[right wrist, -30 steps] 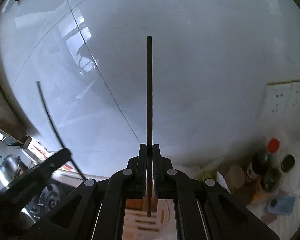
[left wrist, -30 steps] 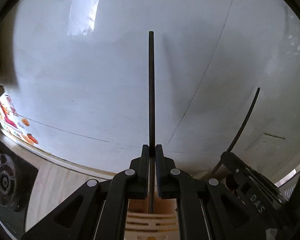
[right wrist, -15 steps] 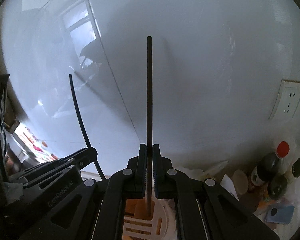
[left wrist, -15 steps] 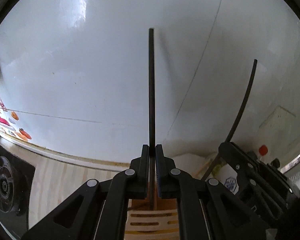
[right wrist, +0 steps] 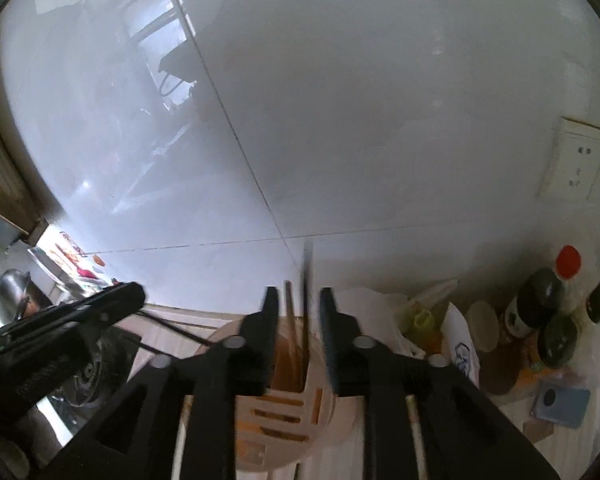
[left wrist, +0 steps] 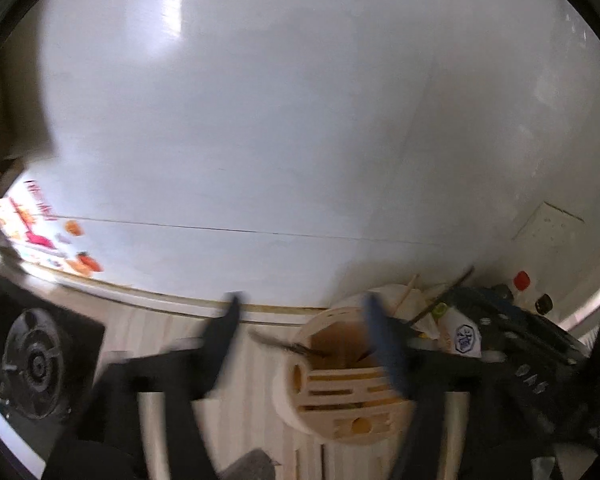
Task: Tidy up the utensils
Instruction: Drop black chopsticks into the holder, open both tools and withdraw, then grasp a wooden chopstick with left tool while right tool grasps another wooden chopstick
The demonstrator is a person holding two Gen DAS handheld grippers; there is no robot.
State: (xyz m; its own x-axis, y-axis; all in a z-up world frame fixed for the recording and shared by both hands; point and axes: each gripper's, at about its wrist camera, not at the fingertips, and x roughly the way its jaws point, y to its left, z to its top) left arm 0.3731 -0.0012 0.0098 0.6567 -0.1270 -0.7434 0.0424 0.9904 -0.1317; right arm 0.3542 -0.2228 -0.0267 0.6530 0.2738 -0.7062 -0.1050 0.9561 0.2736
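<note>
left fingers (left wrist: pixel 300 320) spread, empty | right fingers (right wrist: pixel 298 308) spread around dark chopstick (right wrist: pixel 307 300), lower centre, standing in holder (left wrist: pixel 340 380) | risk: my right fingers clip it withdrawing, tipping holder

Both hand-held grippers (left wrist: pixel 300 320) (right wrist: pixel 295 300) opened, dropping chopsticks (right wrist: pixel 308 300) into holder (left wrist: pixel 340 400).

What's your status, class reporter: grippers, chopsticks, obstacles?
Left gripper open. Right gripper open. Dark chopstick standing in holder, another beside it. Bottles off to the right, apart.
</note>
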